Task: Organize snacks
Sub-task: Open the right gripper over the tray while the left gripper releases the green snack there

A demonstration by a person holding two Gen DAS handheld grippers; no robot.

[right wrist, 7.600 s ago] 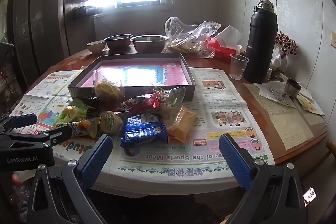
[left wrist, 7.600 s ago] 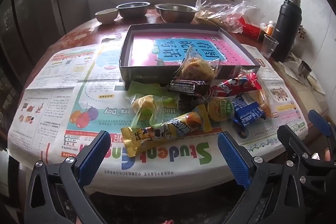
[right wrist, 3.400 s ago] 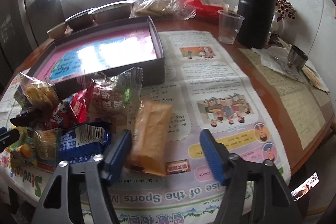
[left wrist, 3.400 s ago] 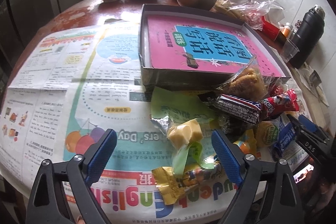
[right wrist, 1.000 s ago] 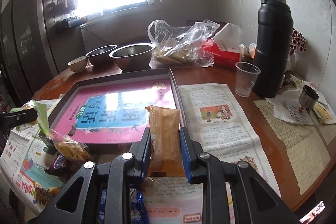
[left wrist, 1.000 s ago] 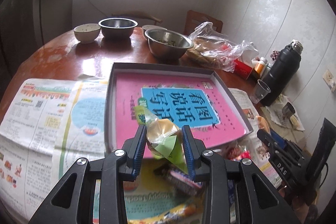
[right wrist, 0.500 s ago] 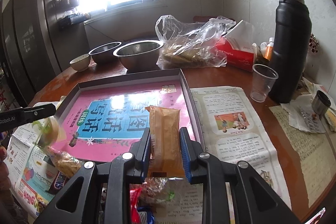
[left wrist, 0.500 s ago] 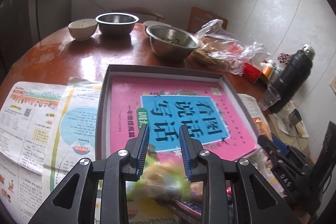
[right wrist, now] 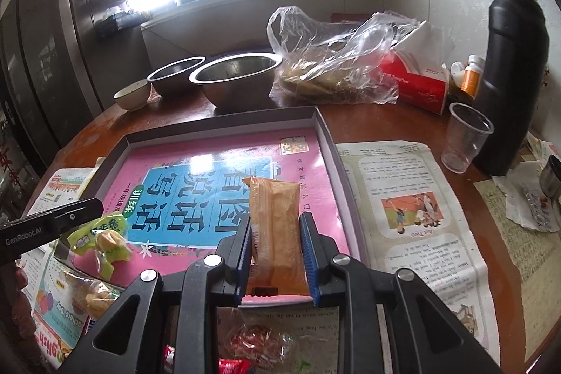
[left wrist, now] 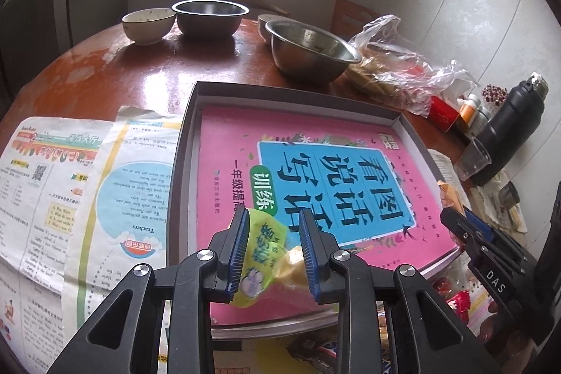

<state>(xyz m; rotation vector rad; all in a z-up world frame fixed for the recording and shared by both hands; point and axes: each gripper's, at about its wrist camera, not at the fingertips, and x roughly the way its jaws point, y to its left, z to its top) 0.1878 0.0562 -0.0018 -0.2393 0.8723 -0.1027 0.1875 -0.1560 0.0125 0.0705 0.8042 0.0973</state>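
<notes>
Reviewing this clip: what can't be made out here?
- Snack pile, right wrist view: hidden behind the right claw and its orange packet.
- Pile, left wrist view: cut by the bottom edge, behind the left claw and its green-wrapped snack.
- Pink book: small print unreadable.

Snack pile [right wrist: 259, 346] cut off btm

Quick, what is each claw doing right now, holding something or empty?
Left claw: closed on a green-wrapped yellow snack.
Right claw: closed on an orange snack packet.
</notes>
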